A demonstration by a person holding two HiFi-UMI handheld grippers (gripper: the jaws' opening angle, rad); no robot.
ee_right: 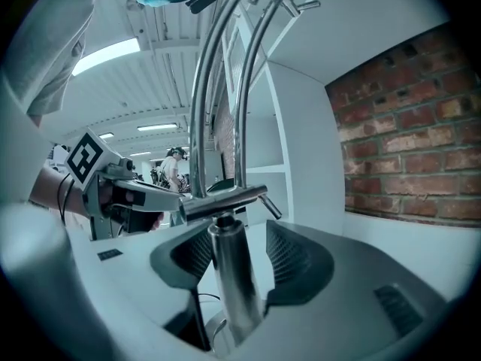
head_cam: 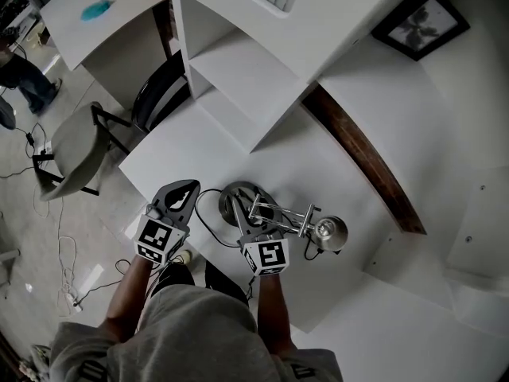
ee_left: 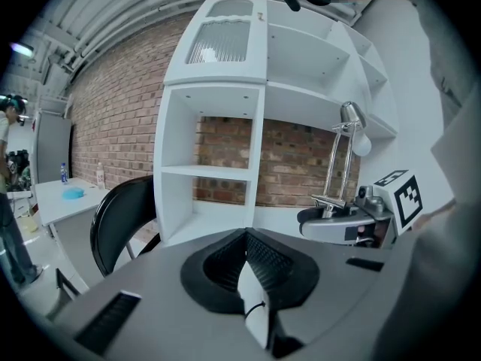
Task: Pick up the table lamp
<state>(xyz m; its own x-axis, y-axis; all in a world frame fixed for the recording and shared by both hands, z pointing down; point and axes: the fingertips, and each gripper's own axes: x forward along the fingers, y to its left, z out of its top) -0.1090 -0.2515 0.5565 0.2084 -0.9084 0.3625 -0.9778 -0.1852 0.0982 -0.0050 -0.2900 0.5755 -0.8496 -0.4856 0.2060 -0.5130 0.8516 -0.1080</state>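
The chrome table lamp stands on the white desk (head_cam: 183,153), with its round base (head_cam: 237,197) near the front edge and its shade (head_cam: 331,232) to the right. My right gripper (head_cam: 251,223) is open, and the lamp's upright post (ee_right: 229,277) stands between its jaws with a gap at the right pad. My left gripper (head_cam: 191,188) hovers left of the base, shut and holding nothing. The left gripper view shows its tips (ee_left: 246,235) meeting, with the lamp (ee_left: 342,156) and the right gripper (ee_left: 338,228) off to the right.
The lamp's black cable (head_cam: 208,213) loops on the desk between the two grippers. A white shelf unit (head_cam: 238,78) stands on the desk behind. A black chair (head_cam: 159,94) and a grey chair (head_cam: 75,146) sit to the left. A framed picture (head_cam: 417,24) hangs at the upper right.
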